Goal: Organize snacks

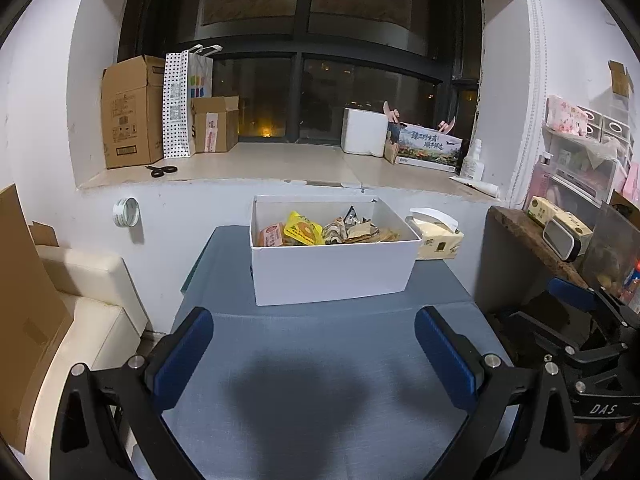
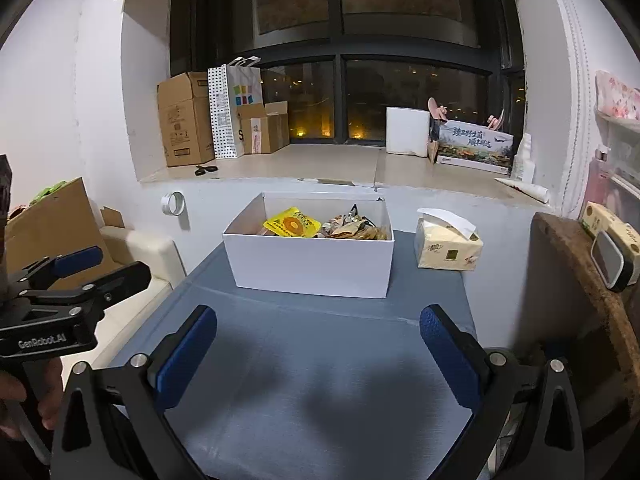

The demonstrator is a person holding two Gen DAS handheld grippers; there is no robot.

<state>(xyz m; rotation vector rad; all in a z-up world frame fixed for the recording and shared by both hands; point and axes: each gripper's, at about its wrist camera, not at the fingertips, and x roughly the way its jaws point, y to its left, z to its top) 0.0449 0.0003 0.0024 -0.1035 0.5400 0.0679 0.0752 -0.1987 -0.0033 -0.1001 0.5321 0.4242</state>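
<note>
On the grey-blue counter (image 1: 320, 360), snack packets (image 1: 320, 232) sit inside the white cardboard box (image 1: 332, 272), nothing loose outside; left tool (image 1: 314, 354) and right tool (image 2: 318, 356) both spread apart, empty — looks essentially done.

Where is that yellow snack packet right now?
The yellow snack packet lies in the white box on the grey table, left of the crumpled wrappers.

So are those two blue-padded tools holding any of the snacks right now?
No, nothing is held. The left tool and right tool are both open above the grey table; the snack packets lie in the white cardboard box.
</note>
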